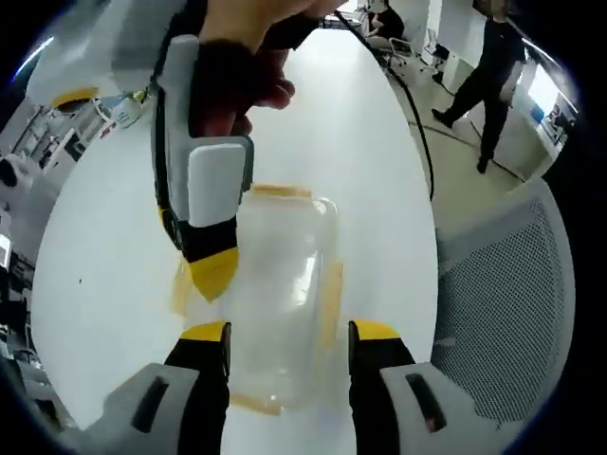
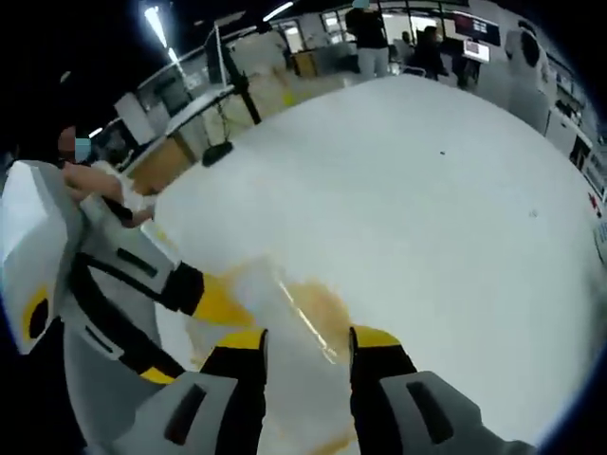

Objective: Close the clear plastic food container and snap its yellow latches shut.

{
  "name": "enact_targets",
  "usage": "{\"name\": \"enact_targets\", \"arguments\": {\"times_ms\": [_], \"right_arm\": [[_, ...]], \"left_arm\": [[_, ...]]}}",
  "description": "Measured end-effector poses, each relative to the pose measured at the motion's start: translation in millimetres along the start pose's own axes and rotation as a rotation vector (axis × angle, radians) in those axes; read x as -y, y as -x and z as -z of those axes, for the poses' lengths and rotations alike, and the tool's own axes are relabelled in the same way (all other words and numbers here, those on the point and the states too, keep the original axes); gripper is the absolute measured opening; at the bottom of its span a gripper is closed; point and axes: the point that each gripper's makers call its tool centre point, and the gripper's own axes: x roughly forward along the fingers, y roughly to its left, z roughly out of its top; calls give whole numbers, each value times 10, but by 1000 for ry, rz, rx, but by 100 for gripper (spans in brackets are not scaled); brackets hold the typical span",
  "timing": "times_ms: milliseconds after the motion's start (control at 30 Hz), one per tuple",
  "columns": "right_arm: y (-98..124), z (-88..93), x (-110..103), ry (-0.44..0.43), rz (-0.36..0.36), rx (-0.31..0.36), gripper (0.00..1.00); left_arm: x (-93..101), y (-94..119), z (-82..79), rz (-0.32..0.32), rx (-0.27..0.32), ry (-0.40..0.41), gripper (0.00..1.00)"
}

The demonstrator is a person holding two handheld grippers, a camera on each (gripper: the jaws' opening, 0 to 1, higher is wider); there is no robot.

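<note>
Lying on the white table (image 1: 379, 142), the clear plastic food container with yellow latches (image 1: 285, 303) looks lidded, latches apparently unsnapped. Left gripper (image 1: 289, 355) straddles it, jaws apart; right gripper (image 2: 308, 355), also spread, presses beside its edge.

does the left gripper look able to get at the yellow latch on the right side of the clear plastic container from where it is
Probably yes. The left gripper sits open right at the near end of the clear plastic container, and the yellow latch along that side is uncovered. The right gripper presses the opposite side, leaving this one free.
</note>
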Motion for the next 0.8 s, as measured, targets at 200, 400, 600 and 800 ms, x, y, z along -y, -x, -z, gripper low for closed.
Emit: {"name": "enact_targets", "arguments": {"times_ms": [200, 400, 600, 800], "right_arm": [[9, 90, -40, 116, -27, -83, 41], [-8, 59, -17, 164, -37, -112, 40], [-47, 103, -65, 201, -80, -160, 40], [-67, 103, -86, 220, -120, -198, 39]], "left_arm": [[-23, -8, 11, -48, -14, -30, 50], [-13, -39, -26, -76, -22, -32, 50], [-35, -56, -30, -97, -35, -50, 49], [-45, -64, -23, -110, -32, -48, 48]]}}
